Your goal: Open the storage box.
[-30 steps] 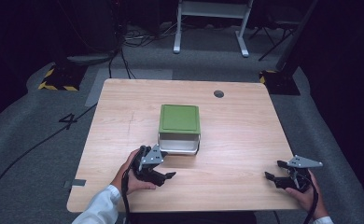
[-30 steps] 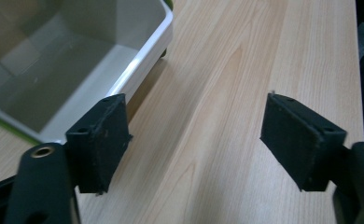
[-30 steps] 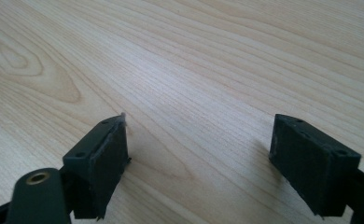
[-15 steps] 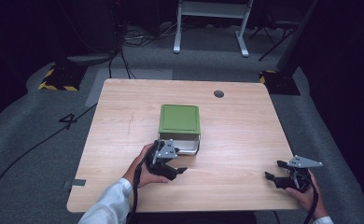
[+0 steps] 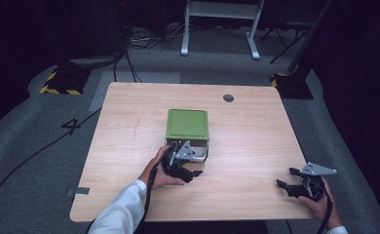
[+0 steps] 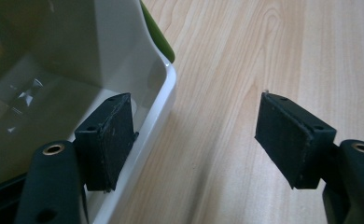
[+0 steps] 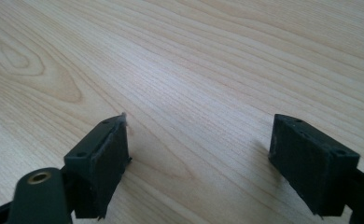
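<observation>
So the thing being worked on is a box [image 5: 188, 130] with a flat olive-green lid and a pale, glossy white-grey body, squarish with rounded corners, sitting roughly mid-table [image 5: 129, 112] and a bit toward the person's side. In the left gripper view you can see the box's smooth white wall [image 6: 124, 56] curving down to a thick rounded rim, with a sliver of the green lid [image 6: 159, 35] poking out past the corner. The left gripper [image 5: 184, 163] is right up against the near side of the box, jaws spread apart and gripping nothing: 1 pad [image 6: 110, 140] sits right at the box's rim, looks like it's on or just inside it, while the other pad hangs over bare wood beside the box, well clear of the wall. The right gripper [image 5: 300, 184] is well away from the box, down near the table's near right corner, jaws also spread wide over plain wood grain with nothing between them. Beyond the box there's a small dark round grommet hole [image 5: 228, 98] in the tabletop. Nothing sits between the left gripper and the box. Off the table, past the box, there are cables [image 5: 144, 41] on the grey floor and a white metal stand [image 5: 222, 24].
</observation>
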A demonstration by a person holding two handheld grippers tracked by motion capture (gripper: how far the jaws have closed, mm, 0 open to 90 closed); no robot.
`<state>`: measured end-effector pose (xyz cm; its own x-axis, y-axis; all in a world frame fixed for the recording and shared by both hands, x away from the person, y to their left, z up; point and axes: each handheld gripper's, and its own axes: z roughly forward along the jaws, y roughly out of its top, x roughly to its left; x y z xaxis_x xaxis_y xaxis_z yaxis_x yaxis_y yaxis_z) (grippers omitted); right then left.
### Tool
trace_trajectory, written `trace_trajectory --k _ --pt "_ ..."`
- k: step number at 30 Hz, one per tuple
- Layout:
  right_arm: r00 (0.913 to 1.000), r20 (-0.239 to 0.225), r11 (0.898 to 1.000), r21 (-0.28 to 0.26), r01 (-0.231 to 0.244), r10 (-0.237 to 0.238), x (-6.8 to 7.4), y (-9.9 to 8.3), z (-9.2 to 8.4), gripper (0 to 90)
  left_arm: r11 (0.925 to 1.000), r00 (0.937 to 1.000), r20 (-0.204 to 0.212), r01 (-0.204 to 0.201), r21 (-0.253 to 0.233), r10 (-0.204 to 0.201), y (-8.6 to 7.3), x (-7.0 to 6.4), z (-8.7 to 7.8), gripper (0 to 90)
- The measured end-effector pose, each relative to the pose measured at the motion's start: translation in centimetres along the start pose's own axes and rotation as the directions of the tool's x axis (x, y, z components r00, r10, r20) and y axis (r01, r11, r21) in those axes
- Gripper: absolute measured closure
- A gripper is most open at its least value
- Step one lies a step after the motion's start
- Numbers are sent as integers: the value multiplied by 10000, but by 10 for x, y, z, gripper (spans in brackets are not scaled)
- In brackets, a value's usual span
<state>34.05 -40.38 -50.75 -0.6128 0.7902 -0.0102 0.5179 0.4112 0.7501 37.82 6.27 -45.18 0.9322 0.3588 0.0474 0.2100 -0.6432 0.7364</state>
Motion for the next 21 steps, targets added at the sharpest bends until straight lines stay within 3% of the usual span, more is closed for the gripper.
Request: trace_trajectory --k 13,21 --pt "10000 -14 10000 4 21 -21 0 0 0 202 9984 9997 -84 238 503 -235 -2 10 14 359" --pt "10000 -31 10000 -1 41 -41 0 0 0 202 9971 9975 -485 531 542 -505 -5 15 12 538"
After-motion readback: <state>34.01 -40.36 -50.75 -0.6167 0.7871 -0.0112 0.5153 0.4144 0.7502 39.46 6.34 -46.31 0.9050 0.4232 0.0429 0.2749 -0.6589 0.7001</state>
